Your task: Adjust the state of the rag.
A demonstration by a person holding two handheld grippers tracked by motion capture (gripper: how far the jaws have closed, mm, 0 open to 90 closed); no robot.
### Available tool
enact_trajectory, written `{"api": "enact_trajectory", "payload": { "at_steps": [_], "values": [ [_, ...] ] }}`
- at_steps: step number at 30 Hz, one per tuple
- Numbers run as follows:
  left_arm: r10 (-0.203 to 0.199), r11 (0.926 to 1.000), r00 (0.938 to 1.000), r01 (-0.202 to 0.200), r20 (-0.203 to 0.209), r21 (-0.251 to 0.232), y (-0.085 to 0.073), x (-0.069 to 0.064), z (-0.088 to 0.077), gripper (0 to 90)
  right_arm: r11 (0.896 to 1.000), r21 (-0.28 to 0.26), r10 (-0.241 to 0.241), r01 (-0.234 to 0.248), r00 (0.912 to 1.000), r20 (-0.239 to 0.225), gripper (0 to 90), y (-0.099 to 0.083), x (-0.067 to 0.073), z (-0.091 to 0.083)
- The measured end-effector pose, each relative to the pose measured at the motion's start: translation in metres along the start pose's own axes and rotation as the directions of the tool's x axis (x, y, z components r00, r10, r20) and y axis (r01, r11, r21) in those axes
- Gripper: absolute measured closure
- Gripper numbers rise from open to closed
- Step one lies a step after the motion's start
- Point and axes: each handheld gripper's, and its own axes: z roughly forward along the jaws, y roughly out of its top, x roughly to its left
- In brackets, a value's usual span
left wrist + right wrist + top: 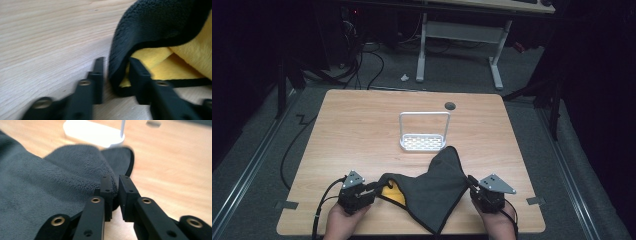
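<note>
Cloth (434,187): dark grey with a yellow underside, spread on the near part of the worktop (362,130), between both claws.
Left claw (113,75): jaws held apart, the cloth's folded edge lying loose between them.
Right claw (115,187): jaws clamped on a cloth corner.
Rack (424,142): white, nothing seen in it, just beyond the cloth.

High view overhead; gripper views close, sharing cloth (432,187)

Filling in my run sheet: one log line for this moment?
left tool: open around grey-and-yellow fleece cloth edge | right tool: shut on cloth | wooden table
</note>
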Motion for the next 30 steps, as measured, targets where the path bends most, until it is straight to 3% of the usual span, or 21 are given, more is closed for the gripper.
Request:
{"api": "enact_trajectory", "payload": {
  "at_steps": [5, 7, 9, 12, 14, 16, 18, 20, 23, 28, 30],
  "values": [
    [0.037, 0.9963, 0.9993, -0.036, 0.008, -0.078, 0.005, -0.014, -0.023, 44.2, 0.999, 0.048, 0.011, -0.01, 0.9998, -0.016, 81.1, -0.007, -0.001, 0.014],
    [0.061, 0.9925, 0.9963, -0.054, 0.061, -0.109, 0.006, -0.025, -0.028, 44.3, 0.999, 0.05, 0.004, -0.003, 0.9999, -0.015, 81.0, -0.007, 0.0, 0.015],
    [0.088, 0.9916, 0.9878, -0.075, 0.128, -0.106, 0.006, -0.04, -0.026, 46.0, 0.999, 0.051, -0.006, 0.007, 0.9998, -0.019, 80.8, -0.008, 0.001, 0.016],
    [0.157, 0.9856, 0.9684, -0.142, 0.194, -0.093, 0.004, -0.069, -0.011, 45.3, 0.998, 0.058, -0.008, 0.01, 0.9995, -0.029, 80.5, -0.009, 0.004, 0.017],
    [0.177, 0.9835, 0.962, -0.166, 0.207, -0.073, 0.002, -0.082, 0.0, 43.7, 0.998, 0.06, -0.008, 0.01, 0.9994, -0.033, 80.5, -0.009, 0.006, 0.017],
    [0.207, 0.9783, 0.9586, -0.204, 0.195, -0.037, 0.0, -0.095, 0.013, 41.4, 0.998, 0.058, -0.011, 0.014, 0.9992, -0.038, 80.6, -0.009, 0.008, 0.017],
    [0.201, 0.9781, 0.9656, -0.207, 0.165, 0.019, -0.002, -0.099, 0.027, 42.1, 0.998, 0.055, -0.023, 0.025, 0.9987, -0.045, 80.6, -0.008, 0.01, 0.017],
    [0.202, 0.9763, 0.9695, -0.211, 0.139, 0.05, -0.003, -0.098, 0.034, 60.3, 0.998, 0.055, -0.032, 0.035, 0.998, -0.054, 80.7, -0.008, 0.013, 0.018],
    [0.198, 0.9781, 0.9724, -0.204, 0.123, 0.04, -0.002, -0.093, 0.032, 82.9, 0.998, 0.051, -0.036, 0.039, 0.9975, -0.06, 81.9, -0.007, 0.015, 0.017],
    [0.162, 0.9855, 0.9775, -0.153, 0.135, -0.072, 0.008, -0.085, 0.007, 87.1, 0.999, 0.028, -0.041, 0.043, 0.9971, -0.064, 85.4, -0.005, 0.018, 0.014],
    [0.16, 0.9803, 0.977, -0.141, 0.141, -0.138, 0.017, -0.082, -0.013, 87.0, 0.999, 0.004, -0.042, 0.042, 0.9976, -0.055, 88.7, -0.001, 0.02, 0.009]
  ]
}}
